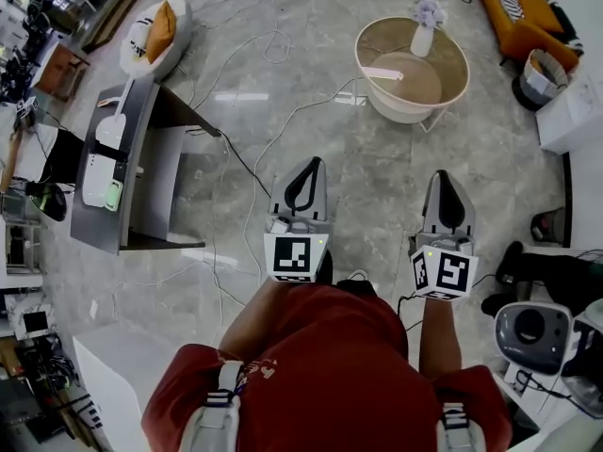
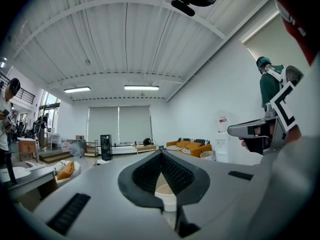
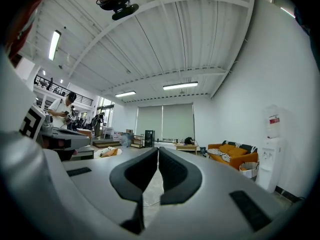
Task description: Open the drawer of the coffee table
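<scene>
- The marble floor (image 1: 377,186) fills the head view, with loose cables (image 1: 247,163) trailing across it.
- A person in a red shirt (image 1: 320,365) stands at the near edge and holds both grippers out level over the floor, side by side and apart.
- A grey surface (image 1: 141,125) stands at the left and carries white devices.
- An orange sofa (image 1: 516,8) sits in the far right corner.
- The coffee table (image 1: 407,111), round and beige, stands far right of centre, well apart from both grippers. Its drawer cannot be made out from here. In the left gripper view, part of the table shows through the gap behind the fingertips.
- A white pouf (image 1: 141,50) with an orange cushion lies far left.
- The left gripper (image 1: 312,164) points toward the far side. Its fingers (image 2: 145,176) are clenched, tips meeting, with nothing grasped.
- The right gripper (image 1: 441,175) points the same way, to the right of the left one. Its fingers (image 3: 175,171) are pressed together along their length and grasp nothing.
- A white vase (image 1: 423,38) with pale flowers stands on the far side of the coffee table.
</scene>
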The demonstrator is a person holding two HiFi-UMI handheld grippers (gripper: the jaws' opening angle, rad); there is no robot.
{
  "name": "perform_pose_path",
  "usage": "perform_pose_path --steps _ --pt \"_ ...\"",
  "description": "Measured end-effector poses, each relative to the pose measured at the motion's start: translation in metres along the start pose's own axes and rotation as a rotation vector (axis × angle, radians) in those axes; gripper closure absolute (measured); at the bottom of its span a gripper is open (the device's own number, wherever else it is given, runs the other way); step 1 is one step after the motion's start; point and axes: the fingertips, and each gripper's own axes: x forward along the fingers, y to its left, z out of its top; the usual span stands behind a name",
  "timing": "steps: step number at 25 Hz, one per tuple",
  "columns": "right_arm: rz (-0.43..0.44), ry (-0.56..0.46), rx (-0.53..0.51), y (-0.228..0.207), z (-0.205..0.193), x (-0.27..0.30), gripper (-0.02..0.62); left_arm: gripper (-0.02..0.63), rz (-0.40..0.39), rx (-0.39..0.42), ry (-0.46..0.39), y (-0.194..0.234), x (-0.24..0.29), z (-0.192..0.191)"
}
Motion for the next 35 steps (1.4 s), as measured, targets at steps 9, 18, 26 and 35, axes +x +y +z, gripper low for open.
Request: perform_pose_path --steps 9,18,26,35 --pt "-0.096 0.008 0.003 0.038 0.014 0.102 0.572 0.592 -0.089 0.004 -0.046 0.094 0.076 0.018" --pt "-0.201 0.042 0.004 0.069 0.009 0.173 0.572 0.592 -0.222 -0.003 -0.047 0.146 0.143 0.005" --pt "-0.256 0.08 0.036 0.036 -0.021 0.217 0.572 0.592 -0.271 -0.021 -0.01 0.14 0.205 -0.007" --pt "-0.282 0.082 0.066 -0.025 -0.048 0.275 0.572 0.592 -0.289 0.02 0.028 0.126 0.294 -0.014"
